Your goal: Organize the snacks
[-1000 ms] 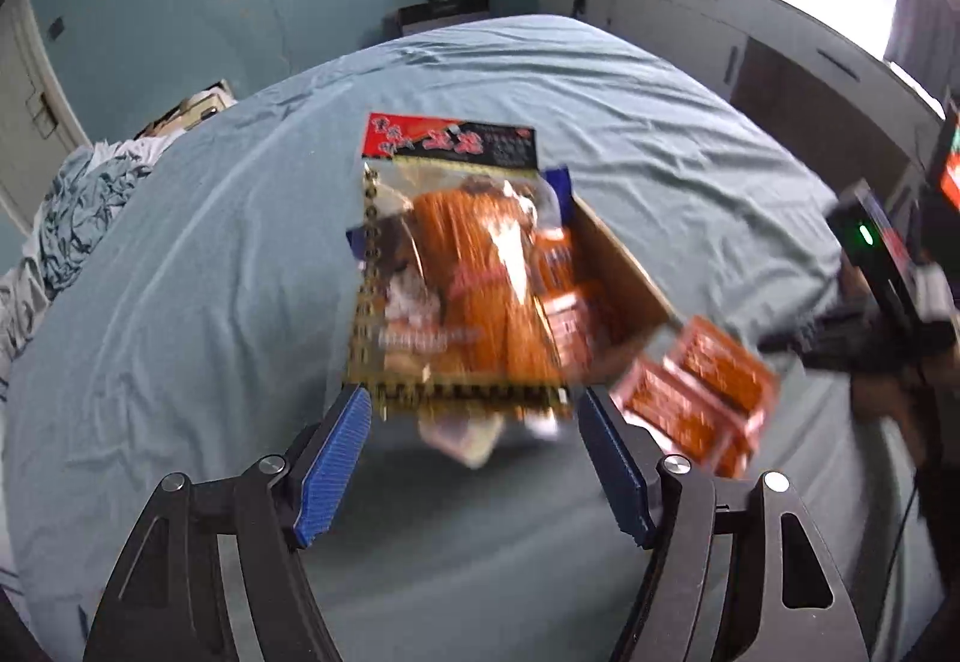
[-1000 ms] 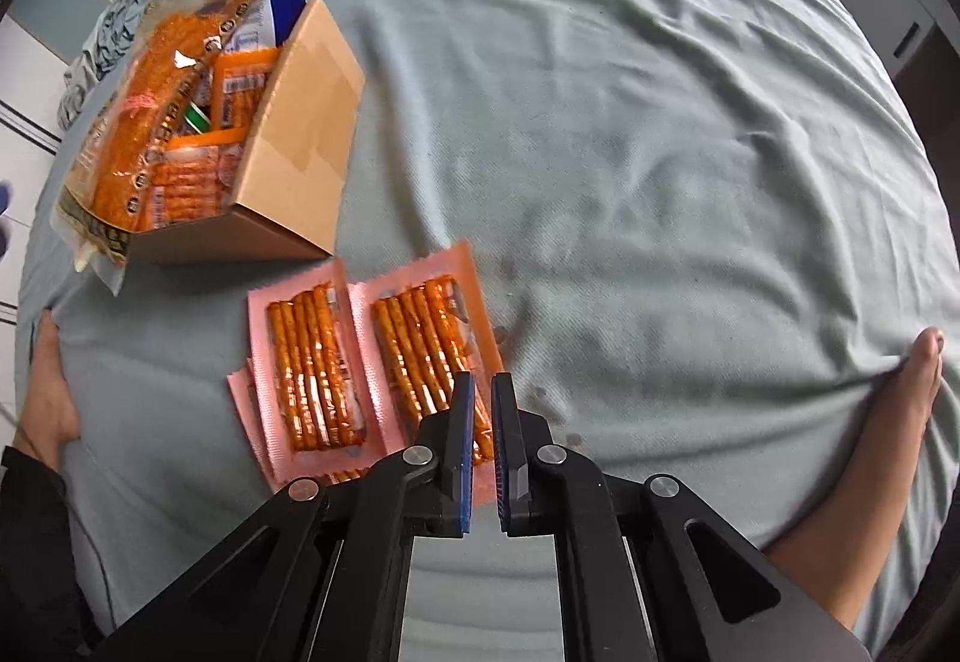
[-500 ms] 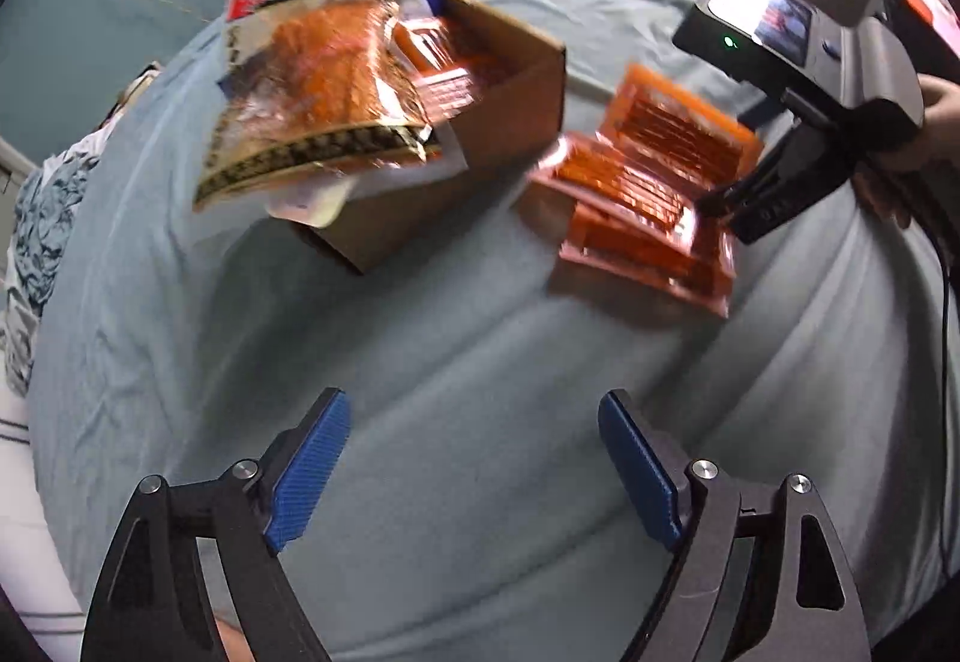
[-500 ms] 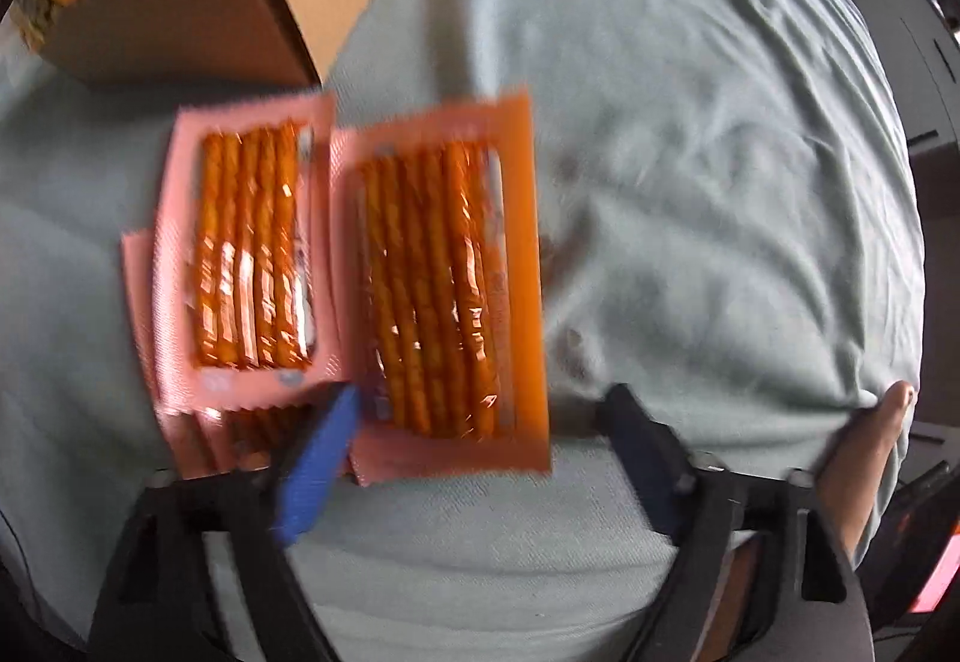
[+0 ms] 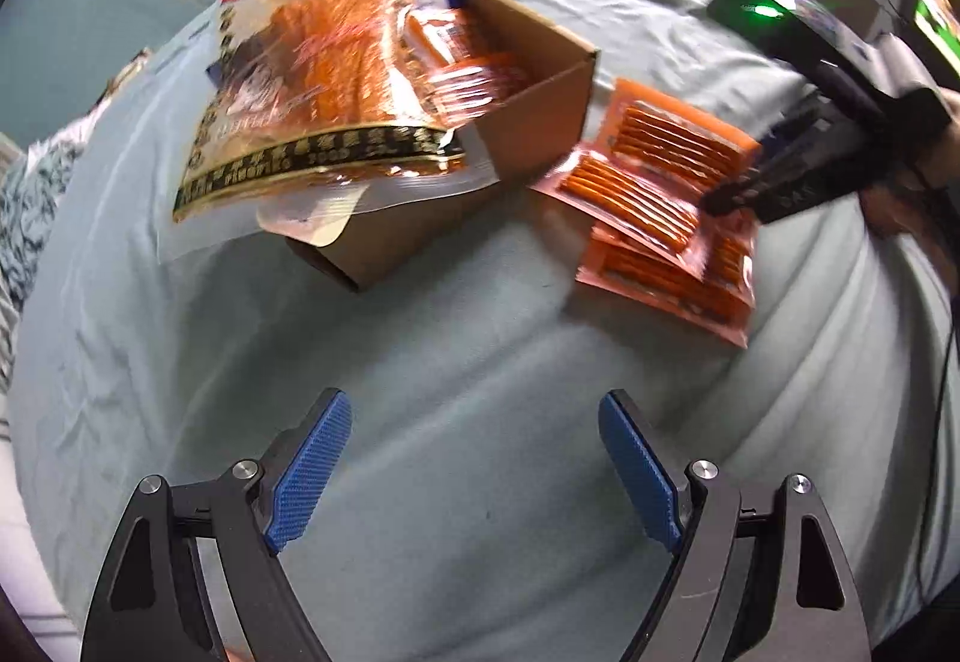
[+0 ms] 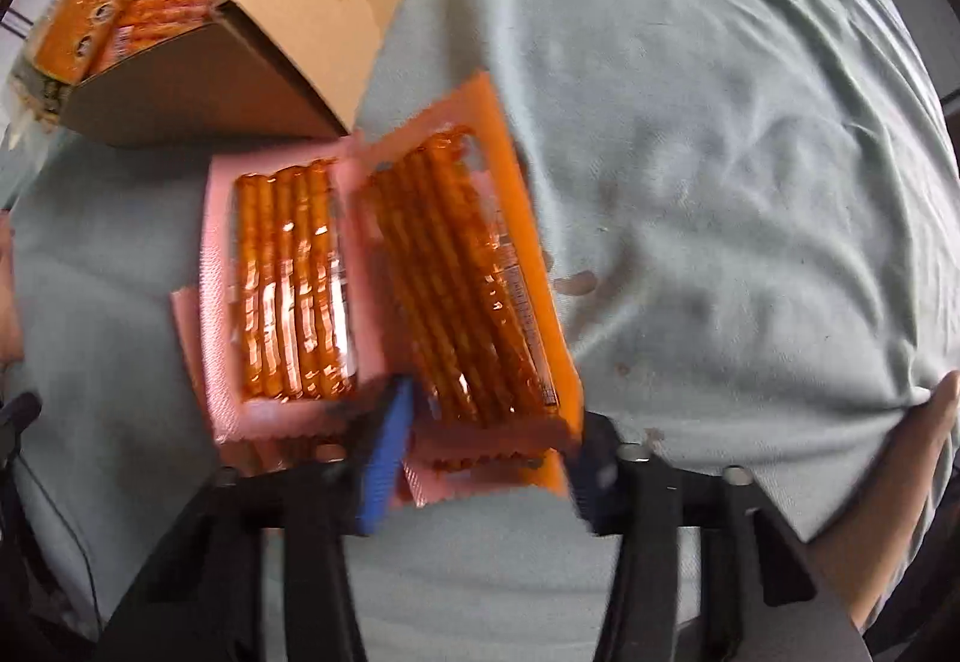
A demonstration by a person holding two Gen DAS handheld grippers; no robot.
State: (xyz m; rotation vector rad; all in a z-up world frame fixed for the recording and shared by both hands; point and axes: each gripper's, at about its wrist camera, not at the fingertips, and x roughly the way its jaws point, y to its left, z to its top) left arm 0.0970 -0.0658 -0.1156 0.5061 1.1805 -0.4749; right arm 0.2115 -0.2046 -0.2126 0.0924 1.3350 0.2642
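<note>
Pickup step: right gripper [image 6: 480, 458] straddles orange packet [image 6: 474, 284] beside box [image 5: 528, 122], unclenched; left gripper [image 5: 474, 470] spread, empty; next, clamp.

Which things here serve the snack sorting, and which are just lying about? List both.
Job:
- brown cardboard box
- big clear bag of orange snack sticks
- flat orange stick packets
- pink-edged stick packet
- right gripper
- left gripper

Lying about:
- pale blue bedsheet
- patterned crumpled cloth
</note>
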